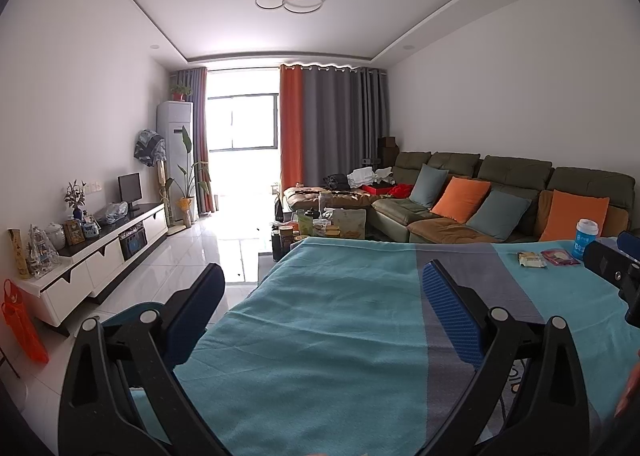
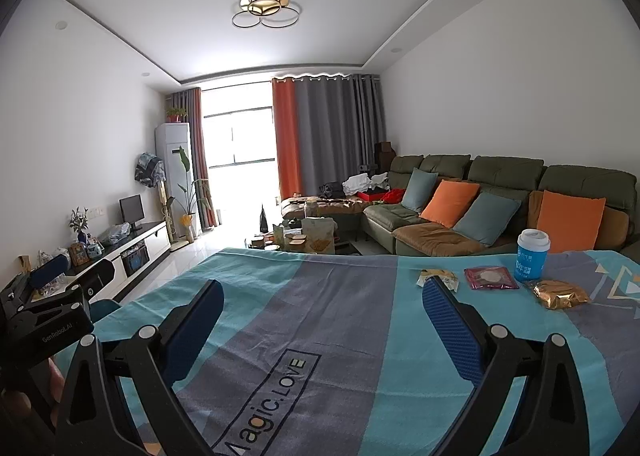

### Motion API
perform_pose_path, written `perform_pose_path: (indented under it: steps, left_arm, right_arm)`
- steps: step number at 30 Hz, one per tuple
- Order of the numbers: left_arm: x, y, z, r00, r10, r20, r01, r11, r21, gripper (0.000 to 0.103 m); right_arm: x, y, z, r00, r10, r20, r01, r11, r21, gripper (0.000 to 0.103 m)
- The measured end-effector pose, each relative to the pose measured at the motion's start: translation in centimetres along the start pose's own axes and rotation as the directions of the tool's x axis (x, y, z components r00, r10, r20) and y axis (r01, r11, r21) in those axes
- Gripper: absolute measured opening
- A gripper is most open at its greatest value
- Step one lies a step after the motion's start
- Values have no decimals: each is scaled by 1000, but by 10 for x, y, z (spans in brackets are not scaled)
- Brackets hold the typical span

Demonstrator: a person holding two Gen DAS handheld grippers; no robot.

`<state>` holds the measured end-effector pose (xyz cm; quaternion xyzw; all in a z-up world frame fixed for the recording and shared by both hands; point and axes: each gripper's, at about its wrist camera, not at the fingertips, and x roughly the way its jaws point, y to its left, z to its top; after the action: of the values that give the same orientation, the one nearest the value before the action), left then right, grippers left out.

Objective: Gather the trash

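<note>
Both fisheye cams sit low behind their own gripper, looking forward along the fingers over the table (image 1: 340,336) toward the window (image 1: 242,120) end of the room. Left wrist view: left gripper (image 1: 324,280) at the table's left edge, floor beyond its left finger; right gripper's tip (image 1: 616,268) pokes in at far right. Right wrist view: right gripper (image 2: 324,298) further onto the table; left gripper (image 2: 60,288) at far left. Shared: table, blue cup (image 2: 532,256), wrappers (image 2: 490,278) ahead-right of both grippers, nearer in the right view; sofa (image 2: 480,192), TV stand (image 1: 100,252).
</note>
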<state>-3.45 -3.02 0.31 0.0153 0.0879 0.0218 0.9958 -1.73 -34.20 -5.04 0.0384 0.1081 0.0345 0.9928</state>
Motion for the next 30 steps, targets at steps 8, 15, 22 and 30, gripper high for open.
perform_pose_path:
  steps: [8, 15, 22, 30]
  left_arm:
    - [0, 0, 1, 1000, 0, 1, 0, 1000, 0, 97]
    - [0, 0, 1, 1000, 0, 0, 0, 1000, 0, 97]
    - [0, 0, 1, 1000, 2, 2, -2, 1000, 1, 97]
    - [0, 0, 1, 1000, 0, 0, 0, 1000, 0, 97]
  right_arm:
    - [0, 0, 2, 1000, -2, 5, 2, 1000, -1, 96]
    - [0, 0, 3, 1000, -2, 5, 2, 1000, 0, 96]
    - [-1, 0, 3, 1000, -4, 6, 4, 1000, 0, 96]
    - [0, -1, 4, 1000, -3, 7, 3, 1000, 1, 96]
